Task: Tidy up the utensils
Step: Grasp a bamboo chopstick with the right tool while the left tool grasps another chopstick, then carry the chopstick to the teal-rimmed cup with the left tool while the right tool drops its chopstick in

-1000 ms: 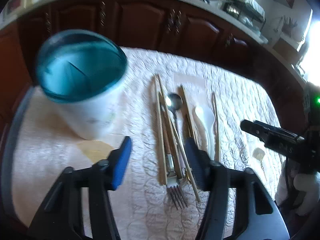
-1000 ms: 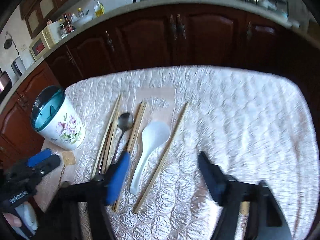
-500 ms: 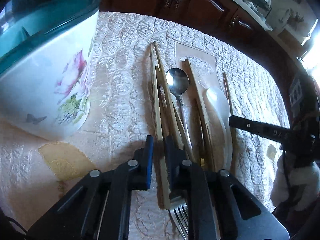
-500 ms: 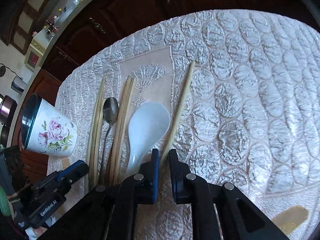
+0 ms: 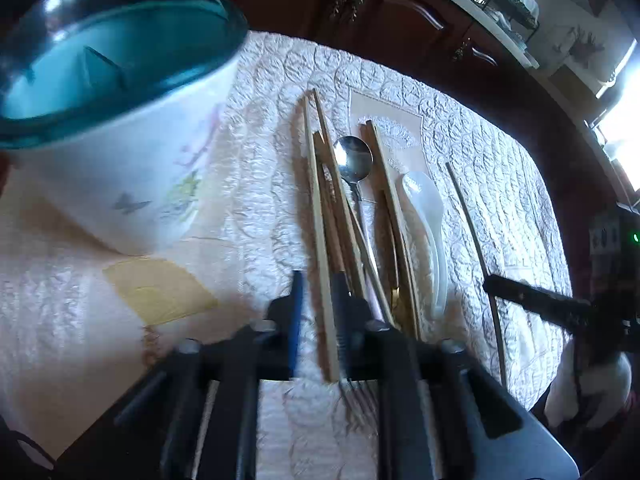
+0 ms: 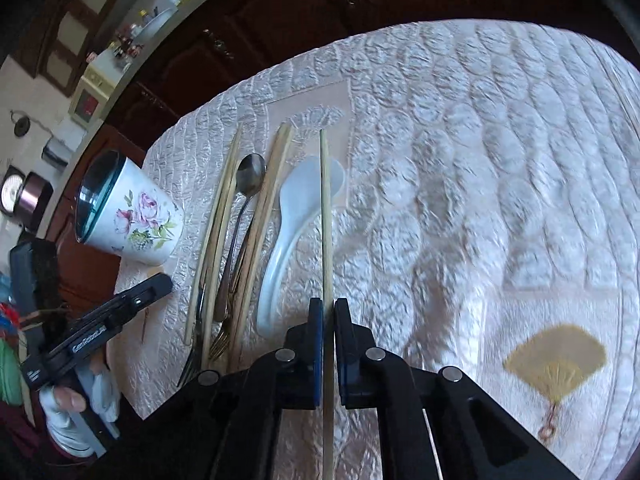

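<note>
A floral holder (image 5: 120,160) with a teal rim stands at the left of the table. Beside it lie several wooden chopsticks, a metal spoon (image 5: 352,156), a white ceramic spoon (image 5: 424,200) and a fork (image 5: 360,396). My left gripper (image 5: 319,276) straddles the leftmost chopstick (image 5: 316,200). Its jaws are opening, and a gap shows between the blue pad and the stick. My right gripper (image 6: 328,302) is shut on a single chopstick (image 6: 325,200), which crosses the white spoon's (image 6: 296,200) bowl. The holder (image 6: 136,216) also shows in the right wrist view.
A quilted white cloth (image 6: 480,160) covers the table, with a yellow fan motif (image 6: 556,356) at the right. Dark wooden cabinets (image 5: 400,20) run behind the far edge. The left gripper (image 6: 120,312) and a gloved hand (image 6: 80,408) show at lower left.
Both grippers came down onto the utensils and closed from wide open. The left then loosened around its chopstick. The right stays clamped on the lone chopstick, which has swung over the white spoon.
</note>
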{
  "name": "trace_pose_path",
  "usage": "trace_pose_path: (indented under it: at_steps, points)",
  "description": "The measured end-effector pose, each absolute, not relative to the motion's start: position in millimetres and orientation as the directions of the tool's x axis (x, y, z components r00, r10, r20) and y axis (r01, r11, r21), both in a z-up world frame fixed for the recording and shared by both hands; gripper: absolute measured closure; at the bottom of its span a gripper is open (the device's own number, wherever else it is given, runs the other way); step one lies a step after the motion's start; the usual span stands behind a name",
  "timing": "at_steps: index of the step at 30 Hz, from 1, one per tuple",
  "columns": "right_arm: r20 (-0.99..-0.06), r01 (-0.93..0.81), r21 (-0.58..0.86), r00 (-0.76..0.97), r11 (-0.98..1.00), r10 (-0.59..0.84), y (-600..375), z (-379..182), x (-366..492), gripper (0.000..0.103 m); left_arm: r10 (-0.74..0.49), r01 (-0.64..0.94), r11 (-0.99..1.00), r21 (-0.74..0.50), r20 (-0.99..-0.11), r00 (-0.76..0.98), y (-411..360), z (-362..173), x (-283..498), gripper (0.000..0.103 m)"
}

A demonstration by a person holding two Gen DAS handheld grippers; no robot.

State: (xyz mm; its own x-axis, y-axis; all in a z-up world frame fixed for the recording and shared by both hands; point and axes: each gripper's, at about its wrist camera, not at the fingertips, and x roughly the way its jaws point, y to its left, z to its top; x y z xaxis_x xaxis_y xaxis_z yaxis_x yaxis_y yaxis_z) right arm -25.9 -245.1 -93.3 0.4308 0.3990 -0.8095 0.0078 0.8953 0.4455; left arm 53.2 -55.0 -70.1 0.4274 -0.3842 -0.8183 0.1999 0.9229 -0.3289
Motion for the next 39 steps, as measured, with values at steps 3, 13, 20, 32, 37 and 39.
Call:
trace_pose_path:
  at_steps: [3, 13, 20, 32, 37, 39]
  points:
    - [-0.808, 0.004, 0.445, 0.432, 0.895, 0.4, -246.4, -89.4, -34.7, 0.098, -0.366, 0.207, 0.929, -0.306, -0.838, 0.405, -65.0, -82.1, 61.9, 0.079]
    - [-0.798, -0.003, 0.454, 0.443, 0.891, 0.408, -251.0, -75.2, -49.5, 0.098, -0.392, 0.238, 0.918, -0.318, -0.819, 0.418, -49.5, -66.0, 36.2, 0.099]
    - [-0.838, -0.019, 0.44, 0.35, 0.898, 0.418, -246.0, -84.5, -73.4, 0.098, -0.389, 0.285, 0.91, -0.302, -0.859, 0.332, -26.7, -62.1, -27.7, 0.099]
    - [-0.873, -0.029, 0.365, 0.335, 0.93, 0.353, -231.9, -88.9, -49.0, 0.071, -0.348, 0.32, 0.919, -0.23, -0.854, 0.387, -40.9, -59.9, 5.5, 0.068]
    - [-0.883, -0.033, 0.337, 0.335, 0.941, 0.328, -224.2, -94.2, -21.3, 0.079, -0.31, 0.336, 0.924, -0.182, -0.87, 0.384, -65.0, -75.5, 40.6, 0.068]
    - [-0.883, -0.024, 0.342, 0.332, 0.939, 0.331, -223.1, -98.4, -14.8, 0.086, -0.268, 0.321, 0.936, -0.145, -0.883, 0.384, -68.9, -81.5, 49.9, 0.071]
